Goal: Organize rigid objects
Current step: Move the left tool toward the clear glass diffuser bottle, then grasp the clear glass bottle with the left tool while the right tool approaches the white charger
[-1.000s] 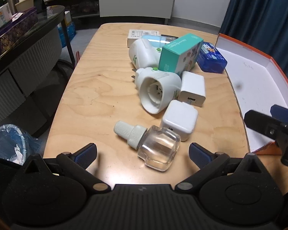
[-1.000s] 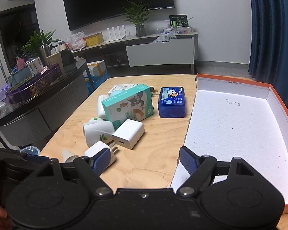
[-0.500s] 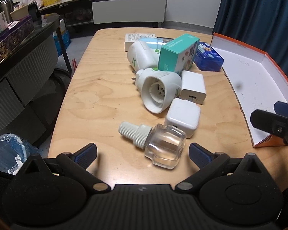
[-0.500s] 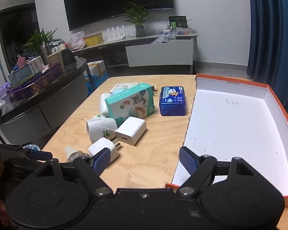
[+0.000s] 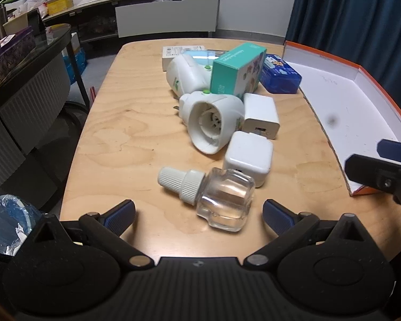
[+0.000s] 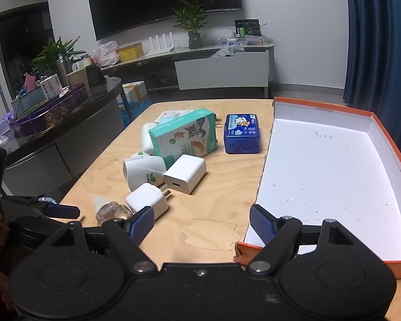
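A clear glass refill bottle [image 5: 214,194] with a white cap lies on the wooden table [image 5: 125,133], just ahead of my open left gripper [image 5: 199,215]. Behind it lie a small white plug adapter [image 5: 247,157], a white USB charger [image 5: 260,115], two white plug-in diffusers [image 5: 209,121], a teal carton [image 5: 236,68] and a blue tin [image 5: 279,73]. My right gripper [image 6: 201,224] hangs open over the table's near edge, between the adapter [image 6: 147,200] and the corner of the orange-rimmed white box [image 6: 331,182]. Nothing is held by either gripper.
A flat white packet [image 5: 183,53] lies at the table's far end. A dark curved counter [image 6: 61,133] with a purple tin stands left of the table. A blue-lined bin [image 5: 6,219] sits on the floor at left. Blue curtains [image 6: 379,40] hang at right.
Both grippers have drawn back and risen slightly, so the table and box appear farther away. The objects have not moved and both grippers stay open.
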`<action>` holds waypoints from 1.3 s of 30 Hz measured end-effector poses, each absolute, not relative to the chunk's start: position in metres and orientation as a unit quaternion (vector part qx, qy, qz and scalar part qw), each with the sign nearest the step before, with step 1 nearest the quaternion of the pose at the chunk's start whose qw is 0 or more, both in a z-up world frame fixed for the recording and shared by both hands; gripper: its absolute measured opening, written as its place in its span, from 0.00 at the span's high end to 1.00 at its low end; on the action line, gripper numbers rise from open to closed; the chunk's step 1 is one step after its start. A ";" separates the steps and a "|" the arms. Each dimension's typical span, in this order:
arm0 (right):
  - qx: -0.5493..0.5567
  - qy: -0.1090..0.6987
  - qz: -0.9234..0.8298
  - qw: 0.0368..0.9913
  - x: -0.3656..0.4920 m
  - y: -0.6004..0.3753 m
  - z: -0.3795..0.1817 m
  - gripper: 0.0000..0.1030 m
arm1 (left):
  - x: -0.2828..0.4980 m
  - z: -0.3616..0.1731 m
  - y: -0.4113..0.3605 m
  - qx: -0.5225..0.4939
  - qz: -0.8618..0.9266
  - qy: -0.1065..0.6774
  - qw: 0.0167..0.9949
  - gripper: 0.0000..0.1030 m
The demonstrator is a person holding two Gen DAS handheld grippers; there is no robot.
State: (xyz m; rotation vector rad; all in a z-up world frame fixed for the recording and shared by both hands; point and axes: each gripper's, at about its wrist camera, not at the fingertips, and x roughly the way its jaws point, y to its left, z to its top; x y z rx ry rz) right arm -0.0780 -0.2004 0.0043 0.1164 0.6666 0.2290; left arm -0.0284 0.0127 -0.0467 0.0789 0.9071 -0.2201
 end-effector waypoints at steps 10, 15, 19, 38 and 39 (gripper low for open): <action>0.053 0.321 0.112 0.939 -0.084 -0.199 0.007 0.10 | -0.022 -0.050 0.018 0.036 -0.106 0.440 0.891 0.00; 0.051 0.321 0.114 0.939 -0.084 -0.199 0.007 0.10 | -0.023 -0.051 0.018 0.037 -0.108 0.436 0.893 0.00; 0.047 0.321 0.115 0.939 -0.086 -0.195 0.008 0.10 | -0.023 -0.052 0.017 0.041 -0.109 0.435 0.893 0.00; 0.053 0.339 0.124 0.931 -0.075 -0.193 -0.003 0.10 | -0.023 -0.055 0.008 0.071 -0.134 0.388 0.909 0.23; 0.051 0.340 0.126 0.931 -0.074 -0.192 -0.004 0.10 | -0.023 -0.055 0.008 0.074 -0.133 0.386 0.910 0.23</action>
